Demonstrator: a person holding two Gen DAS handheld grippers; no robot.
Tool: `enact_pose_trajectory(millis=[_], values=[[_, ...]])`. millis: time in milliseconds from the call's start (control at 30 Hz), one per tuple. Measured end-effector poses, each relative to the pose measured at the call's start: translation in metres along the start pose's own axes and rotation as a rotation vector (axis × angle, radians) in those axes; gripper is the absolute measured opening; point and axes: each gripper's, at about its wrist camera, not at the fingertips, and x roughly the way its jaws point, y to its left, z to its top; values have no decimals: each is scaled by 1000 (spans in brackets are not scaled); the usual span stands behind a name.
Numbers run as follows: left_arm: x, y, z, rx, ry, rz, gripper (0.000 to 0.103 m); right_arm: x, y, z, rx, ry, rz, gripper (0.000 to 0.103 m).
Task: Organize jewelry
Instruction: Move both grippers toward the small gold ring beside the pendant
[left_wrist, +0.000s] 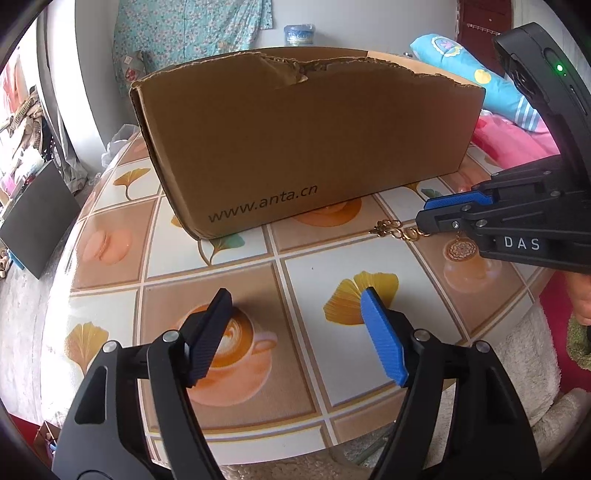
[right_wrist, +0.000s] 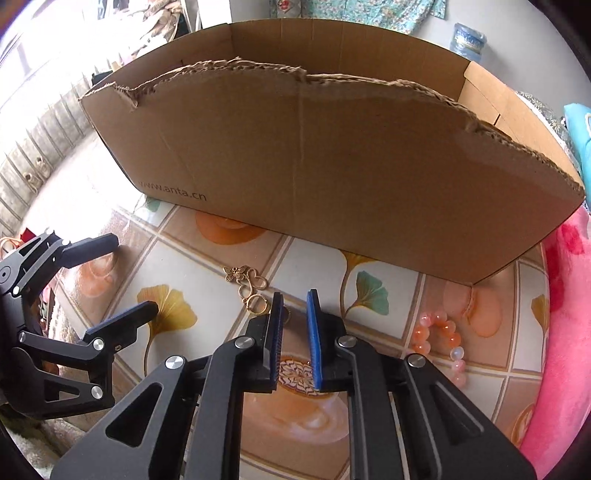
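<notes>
**2 grippers, 1 gold chain to pick up**

2 grippers are over the table (left_wrist: 207, 258). Nearest to us, the left gripper (left_wrist: 295, 328) hangs above a coffee cup picture with its fingers spread wide. It holds nothing.

Next comes the right gripper (right_wrist: 295, 306). Its blue pads (right_wrist: 314, 332) have only a thin gap between them. The gold chain (right_wrist: 248, 284) lies on the table just by its tips, and a round gold charm (right_wrist: 297, 374) shows under the pads. In the left view the tips seem to sit right on the chain, but I cannot tell if they really pinch it yet.

A pink bead bracelet (right_wrist: 439, 338) lies on the table to the right, close to the pink blanket (right_wrist: 565, 332).

Farthest back stands the big cardboard box (right_wrist: 332, 166), open at the top, with a torn front edge.

I think the job now is to grab the chain well. Close the pads on a thick part, like the ring or the charm, not on a thin link. Squeeze tight before lifting. Lift straight up and slowly, so the loose end does not swing or catch. Then go high over the torn edge and drop it inside the box. Keep the left gripper out of the way.
</notes>
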Motion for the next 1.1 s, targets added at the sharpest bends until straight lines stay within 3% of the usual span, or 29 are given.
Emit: enact_pose_trajectory(millis=[500,700,867,1100], values=[[-4,0,-5,-14,-9,21,75,-10,22,-24,-36,33,2,12],[-6,0,-8,-18,-6,26,77,-19,10,-36,7,35,2,12],[-6,0,-8,-22,-3,28,77,-30,-6,-25,77,-37,54,12],[-8,0,-9,-31,4,33,77,-11,4,-4,46,-44,64,12]])
